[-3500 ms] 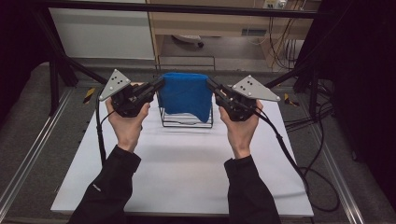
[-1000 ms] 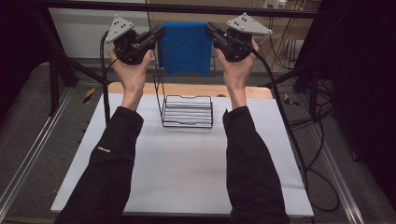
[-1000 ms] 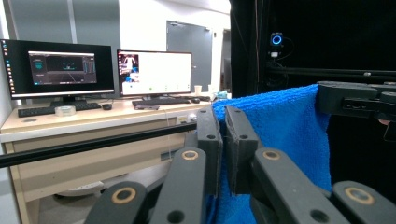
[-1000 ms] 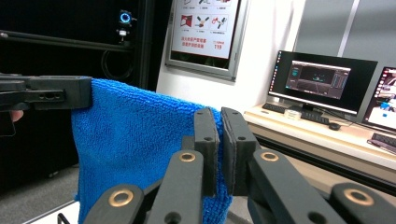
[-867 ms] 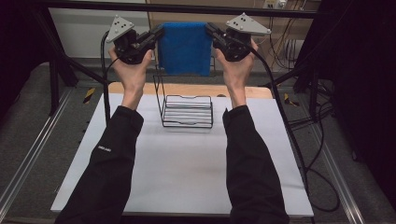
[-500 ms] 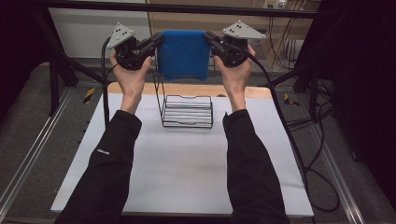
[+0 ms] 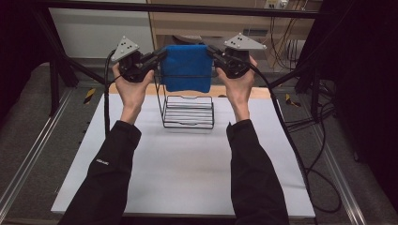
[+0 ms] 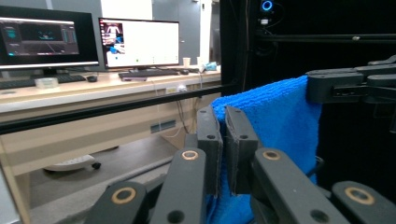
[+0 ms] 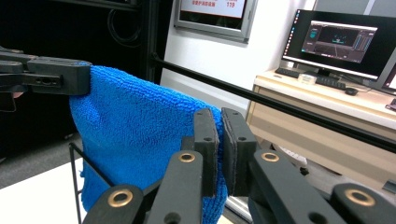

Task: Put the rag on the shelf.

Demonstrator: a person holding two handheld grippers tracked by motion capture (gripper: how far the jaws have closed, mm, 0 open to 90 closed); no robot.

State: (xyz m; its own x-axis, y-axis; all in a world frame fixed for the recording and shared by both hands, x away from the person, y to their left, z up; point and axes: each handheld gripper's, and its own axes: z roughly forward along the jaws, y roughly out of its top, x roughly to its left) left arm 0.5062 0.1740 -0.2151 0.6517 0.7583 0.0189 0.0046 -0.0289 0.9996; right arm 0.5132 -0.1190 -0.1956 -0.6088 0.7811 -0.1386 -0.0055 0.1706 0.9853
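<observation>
A blue towel [image 7: 186, 66] hangs stretched between my two grippers, above a black wire rack [image 7: 187, 110] on the white table. My left gripper [image 7: 162, 52] is shut on the towel's upper left corner, my right gripper [image 7: 211, 50] on its upper right corner. In the left gripper view the blue towel [image 8: 275, 121] is pinched between the jaws of my left gripper [image 8: 222, 122], and the other gripper holds its far corner. In the right gripper view my right gripper [image 9: 220, 125] clamps the towel [image 9: 135, 135], with a rack wire [image 9: 74, 177] below it.
The white table top [image 7: 183, 173] spreads in front of the rack. A wooden board [image 7: 263, 91] lies behind the rack. Black frame bars [image 7: 56, 70] and cables [image 7: 300, 154] flank the table. Desks with monitors [image 8: 137, 42] stand beyond.
Both hands have come down with the towel held taut between them; its lower edge now hangs just above the rack. The grips are unchanged.
</observation>
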